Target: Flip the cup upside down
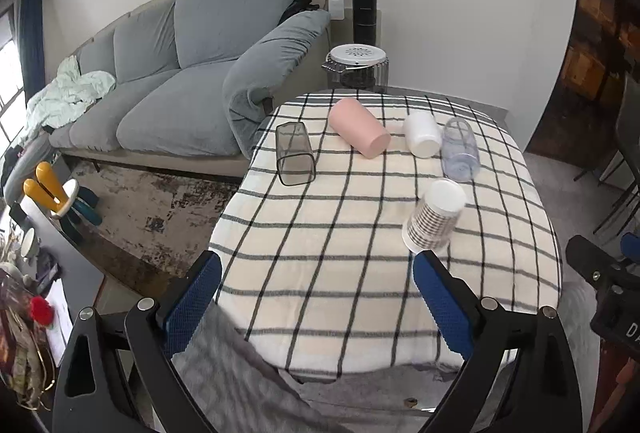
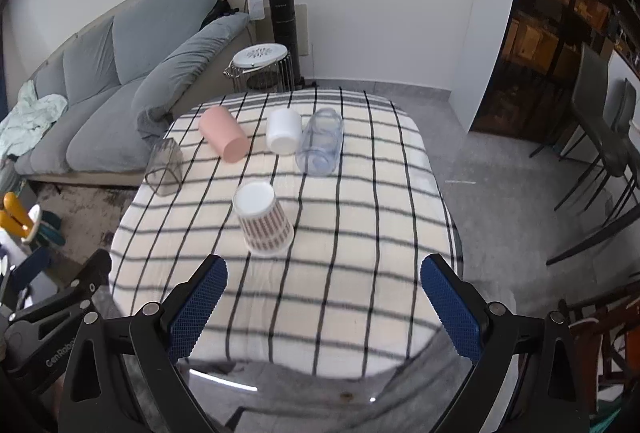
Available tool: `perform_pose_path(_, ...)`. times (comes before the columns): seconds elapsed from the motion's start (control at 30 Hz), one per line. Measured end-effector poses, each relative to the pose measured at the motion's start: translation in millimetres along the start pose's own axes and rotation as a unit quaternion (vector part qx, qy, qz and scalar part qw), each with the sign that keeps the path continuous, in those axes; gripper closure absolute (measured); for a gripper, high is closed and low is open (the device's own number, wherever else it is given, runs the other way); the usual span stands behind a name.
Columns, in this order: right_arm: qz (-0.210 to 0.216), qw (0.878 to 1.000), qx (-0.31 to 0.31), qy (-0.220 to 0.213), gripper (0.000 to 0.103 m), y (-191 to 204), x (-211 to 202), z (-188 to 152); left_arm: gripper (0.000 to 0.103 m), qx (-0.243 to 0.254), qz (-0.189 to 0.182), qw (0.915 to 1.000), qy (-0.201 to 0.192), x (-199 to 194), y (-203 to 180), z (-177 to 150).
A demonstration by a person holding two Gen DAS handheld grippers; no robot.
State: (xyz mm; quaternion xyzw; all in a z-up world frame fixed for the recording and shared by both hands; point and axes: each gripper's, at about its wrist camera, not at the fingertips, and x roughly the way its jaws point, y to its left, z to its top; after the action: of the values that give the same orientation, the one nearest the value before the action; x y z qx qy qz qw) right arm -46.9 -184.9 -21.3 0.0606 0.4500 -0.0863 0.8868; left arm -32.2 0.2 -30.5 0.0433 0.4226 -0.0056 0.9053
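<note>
Several cups stand on a checked cloth. A striped paper cup stands upside down, nearest the grippers. Behind it are a pink cup, a white cup, a clear bluish cup and a smoky square cup. My left gripper is open and empty, just short of the striped cup, which is to its right. My right gripper is open and empty in front of that cup.
A grey sofa stands left of the table. A wire stool with a white top and a black upright vacuum stand behind it. Dining chairs stand to the right.
</note>
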Motion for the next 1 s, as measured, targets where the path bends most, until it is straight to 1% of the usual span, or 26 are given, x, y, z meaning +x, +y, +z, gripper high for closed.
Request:
perform_pose_path(0.3, 0.001, 1.000, 0.011, -0.001, 0.005, -13, -11, -14, 0.005, 0.016, -0.003, 0.9999, 0.001, -17, -12, -7)
perform_pose_path(1.0, 0.001, 1.000, 0.008, -0.004, 0.005, -13, -13, -15, 0.005, 0.014, 0.000, 0.9999, 0.003, -22, -11, -6)
